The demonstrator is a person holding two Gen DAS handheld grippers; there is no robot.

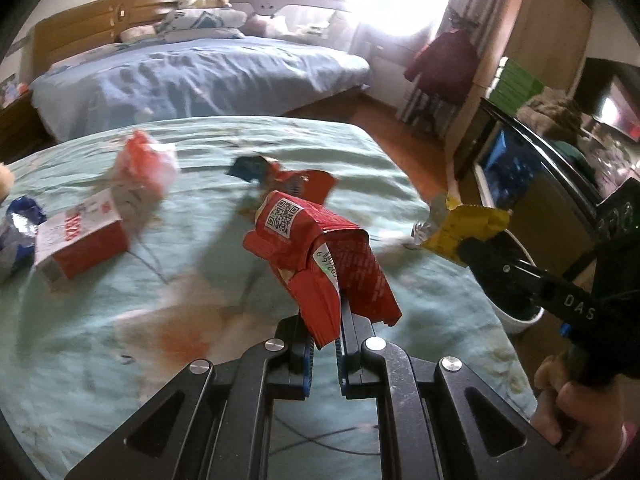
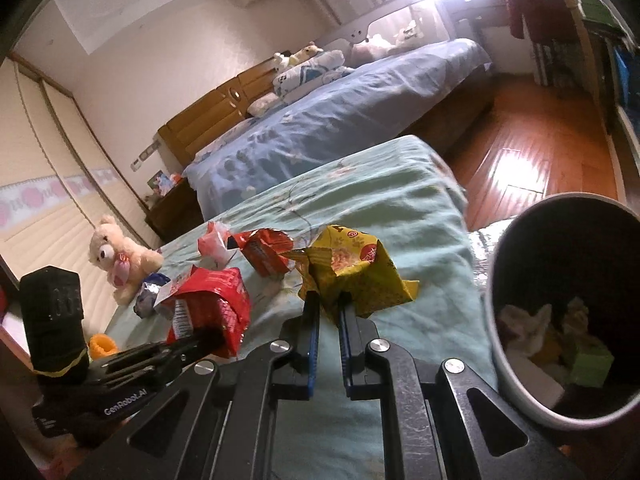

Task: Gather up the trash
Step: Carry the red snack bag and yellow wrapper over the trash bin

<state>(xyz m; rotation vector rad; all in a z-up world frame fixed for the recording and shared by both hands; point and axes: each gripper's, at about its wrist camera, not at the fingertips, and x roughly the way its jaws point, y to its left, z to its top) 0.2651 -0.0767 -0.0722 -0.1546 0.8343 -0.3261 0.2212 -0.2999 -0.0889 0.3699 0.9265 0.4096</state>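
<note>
My left gripper (image 1: 325, 320) is shut on a crumpled red snack wrapper (image 1: 320, 256) with a QR code and holds it above the green bedspread (image 1: 100, 340). It also shows in the right wrist view (image 2: 212, 304). My right gripper (image 2: 329, 308) is shut on a crumpled yellow snack wrapper (image 2: 352, 272), also seen in the left wrist view (image 1: 464, 228). A white trash bin (image 2: 500, 280) with several scraps inside stands at the right, beside the bed. More trash lies on the bedspread: a red-and-white box (image 1: 80, 240), a red-white bag (image 1: 148, 164), a red wrapper (image 1: 296, 184), a blue wrapper (image 1: 20, 224).
A teddy bear (image 2: 116, 256) sits at the far left of the green bed. A second bed with a blue cover (image 1: 200, 76) lies beyond. Wooden floor (image 2: 532, 152) runs to the right, with a wardrobe (image 1: 544, 32) and shelves along it.
</note>
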